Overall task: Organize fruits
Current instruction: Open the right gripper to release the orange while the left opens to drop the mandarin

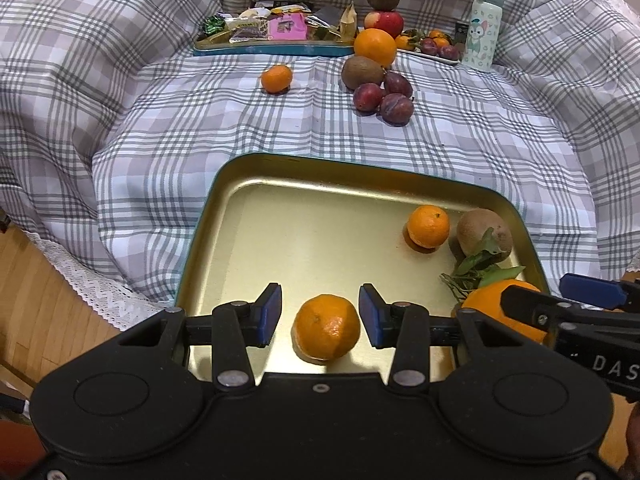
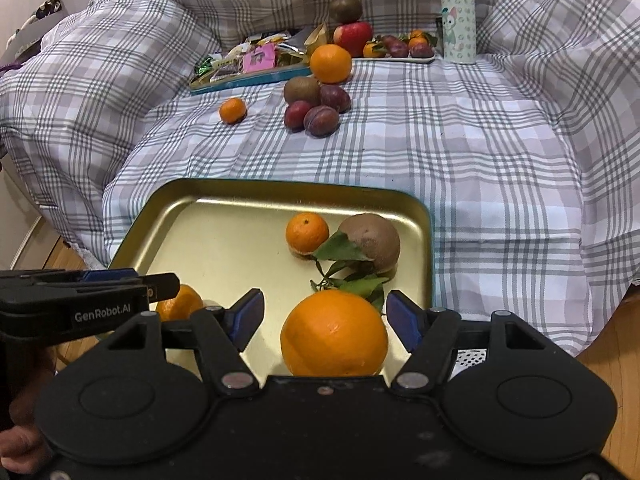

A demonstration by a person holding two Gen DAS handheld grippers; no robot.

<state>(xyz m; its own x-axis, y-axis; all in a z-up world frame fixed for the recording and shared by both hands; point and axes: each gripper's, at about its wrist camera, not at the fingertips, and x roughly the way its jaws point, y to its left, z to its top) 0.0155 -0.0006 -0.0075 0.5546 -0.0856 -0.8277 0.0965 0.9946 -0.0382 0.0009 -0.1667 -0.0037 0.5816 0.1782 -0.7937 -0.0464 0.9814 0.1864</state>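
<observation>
The left gripper point(image 1: 320, 316) stood with its jaws apart over the near part of the gold tray point(image 1: 248, 216), a small mandarin point(image 1: 326, 332) lying on the tray floor between the blue pads, with a clear gap on each side. The right gripper point(image 2: 325, 316) was likewise spread wide around a large orange with leaves point(image 2: 334, 334), which sat on the tray near its right wall; neither pad pressed on it, though the right pad looked very close and the view did not settle whether it brushed the peel. Each gripper showed at the edge of the other's view.

Farther into the tray, toward its far right corner, a second mandarin point(image 2: 307, 234) rested just beside a kiwi point(image 2: 374, 240), the orange's leaves lying against the kiwi.

Beyond the tray, on the plaid cloth point(image 1: 200, 120), a lone mandarin point(image 1: 277, 78) sat apart from a cluster of three plums point(image 1: 384, 98), another kiwi point(image 1: 362, 72) and a big orange point(image 1: 375, 46). Behind them lay a blue-rimmed tray of snack packets point(image 1: 272, 30), a red apple point(image 1: 386, 22) with a kiwi above it, a white plate of small fruit point(image 1: 436, 46), and an upright pale bottle point(image 1: 482, 28).
</observation>
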